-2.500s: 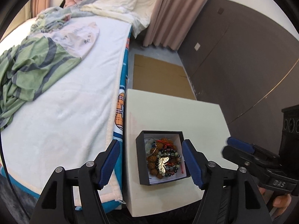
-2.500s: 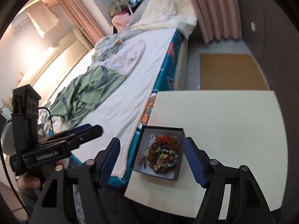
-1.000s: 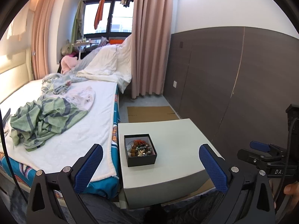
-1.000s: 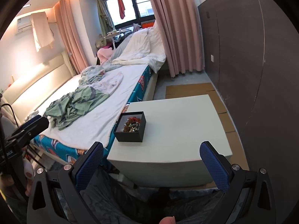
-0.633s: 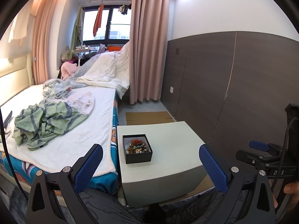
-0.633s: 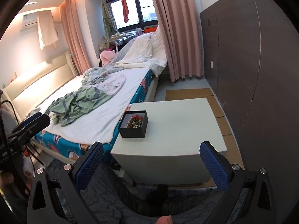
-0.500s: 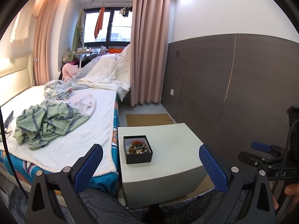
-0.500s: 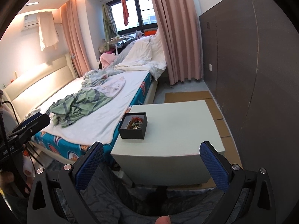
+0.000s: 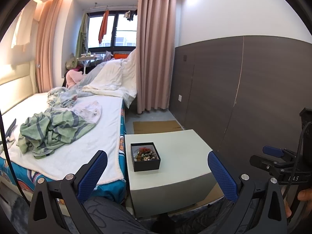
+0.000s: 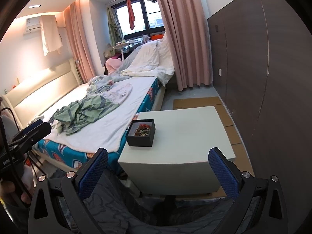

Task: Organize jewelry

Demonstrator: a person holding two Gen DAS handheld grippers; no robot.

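Both my tongs, left [image 9: 157,171] and right [image 10: 158,167], gape empty, well back from the box [image 9: 145,156] of jewelry [image 9: 146,153] near the table's [image 9: 181,152] bed-side edge. I'd approach from above, slowly.

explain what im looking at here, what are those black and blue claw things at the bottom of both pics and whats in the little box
No robot here: a person holds a hand-held gripper in each hand, and each one carries a wide-angle camera looking out along its two blue-padded fingers. One picture comes from the left gripper, the other from the right gripper. Both are open and hold nothing. Each view also catches the other gripper at its edge.

Ahead is a pale low table beside a bed with rumpled clothes. On the table, near the bed side, sits an open black box with a heap of beaded jewelry inside it. Nothing else lies on the tabletop.
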